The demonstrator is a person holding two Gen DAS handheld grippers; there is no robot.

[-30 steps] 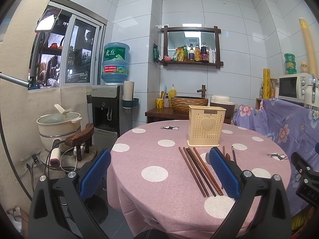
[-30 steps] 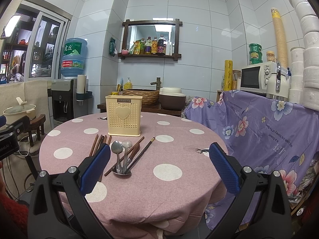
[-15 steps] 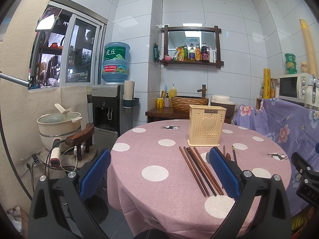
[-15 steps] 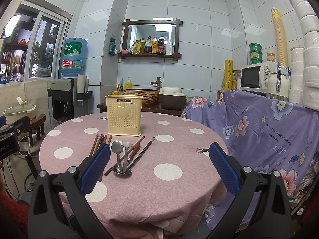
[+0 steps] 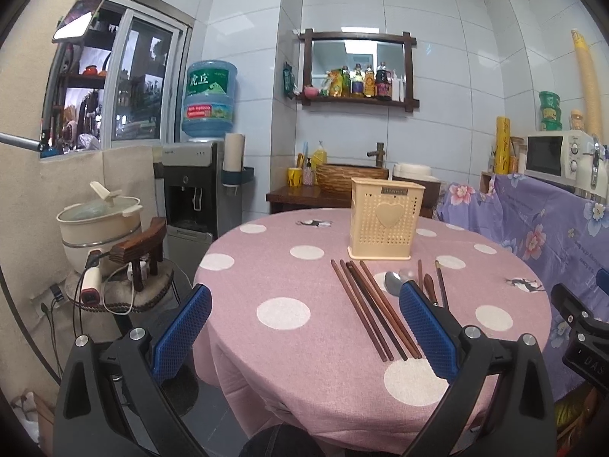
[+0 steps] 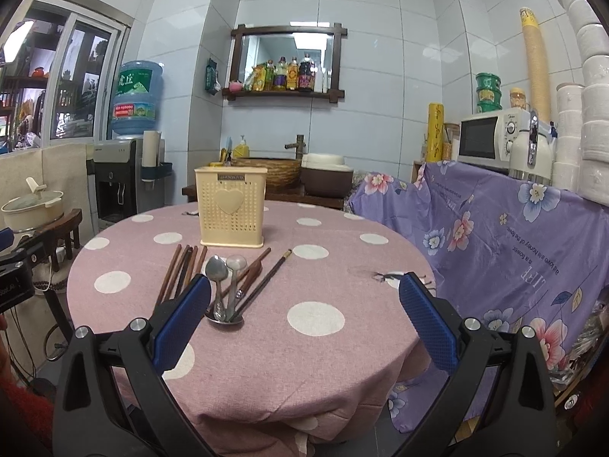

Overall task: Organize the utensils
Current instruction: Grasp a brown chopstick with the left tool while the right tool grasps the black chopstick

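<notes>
Right now both my tongs hang released over the near edge of the round table (image 6: 323, 361), with its pink, white-dotted cloth. My left gripper (image 5: 304, 327) is spread wide with nothing between its blue pads; my right gripper (image 6: 304, 327) is just as wide and bare. Near the table's middle stands the cream utensil holder (image 6: 230, 205), upright, a heart on its front. Just before it lie the brown chopsticks (image 5: 367, 304) in a loose bundle, and beside them the metal spoons (image 6: 220, 285) piled with more dark sticks.
</notes>
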